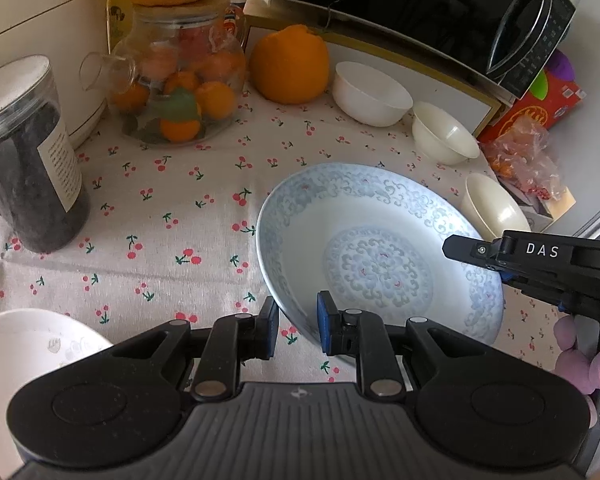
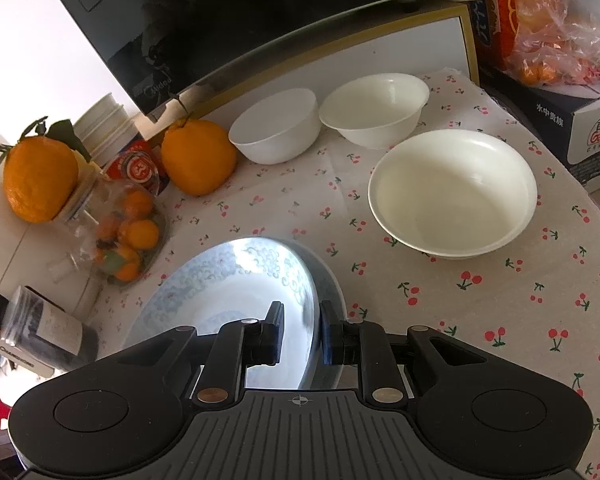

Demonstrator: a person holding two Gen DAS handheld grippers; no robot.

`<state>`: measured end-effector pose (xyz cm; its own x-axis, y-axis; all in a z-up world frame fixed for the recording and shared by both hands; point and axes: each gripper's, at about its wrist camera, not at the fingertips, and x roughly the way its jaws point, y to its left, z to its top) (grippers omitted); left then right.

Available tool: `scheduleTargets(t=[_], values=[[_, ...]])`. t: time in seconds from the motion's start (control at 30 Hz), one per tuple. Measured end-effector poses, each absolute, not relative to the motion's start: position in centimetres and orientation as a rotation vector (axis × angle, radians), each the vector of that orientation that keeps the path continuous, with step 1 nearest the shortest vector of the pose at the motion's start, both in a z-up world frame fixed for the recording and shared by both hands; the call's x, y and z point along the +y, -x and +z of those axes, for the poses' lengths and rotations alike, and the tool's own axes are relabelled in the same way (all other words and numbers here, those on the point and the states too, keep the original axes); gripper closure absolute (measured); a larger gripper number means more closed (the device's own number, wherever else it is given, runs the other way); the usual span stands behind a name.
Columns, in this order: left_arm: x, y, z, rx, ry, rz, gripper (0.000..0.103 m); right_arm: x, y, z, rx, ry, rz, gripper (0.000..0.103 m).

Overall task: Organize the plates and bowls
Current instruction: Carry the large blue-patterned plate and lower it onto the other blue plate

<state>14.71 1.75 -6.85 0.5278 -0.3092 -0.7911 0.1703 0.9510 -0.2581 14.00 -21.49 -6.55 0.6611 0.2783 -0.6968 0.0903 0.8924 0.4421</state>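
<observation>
A blue patterned plate (image 1: 380,256) sits on the cherry-print tablecloth (image 1: 172,216), in front of the microwave (image 1: 420,4). The left gripper (image 1: 298,326) and right gripper (image 2: 300,330) each clamp its rim on opposite sides. Three white bowls (image 2: 452,192) stand between plate and microwave

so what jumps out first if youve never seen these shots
The blue-patterned plate at centre, clamped at opposite rims by the left gripper and right gripper. Then the big orange by the microwave, and three white bowls on the cherry-print tablecloth.
</observation>
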Motion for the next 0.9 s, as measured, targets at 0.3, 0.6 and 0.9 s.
scheduleTargets(t=[0.3,0.6,0.9], values=[[0.8,-14.2,-6.8,0.943,0.082,-0.268,0.084,-20.7,-13.9,-6.8,0.859,-0.393,0.089,0.084],[0.1,-13.9,-7.0,0.915,0.032,-0.247,0.081,-19.5,-13.7,-6.1,0.835,-0.266,0.072,0.084],[-1.1,-13.3,-7.2,0.89,-0.082,-0.226,0.081,-18.2,-13.3,-5.7,0.849,-0.121,0.045,0.084]])
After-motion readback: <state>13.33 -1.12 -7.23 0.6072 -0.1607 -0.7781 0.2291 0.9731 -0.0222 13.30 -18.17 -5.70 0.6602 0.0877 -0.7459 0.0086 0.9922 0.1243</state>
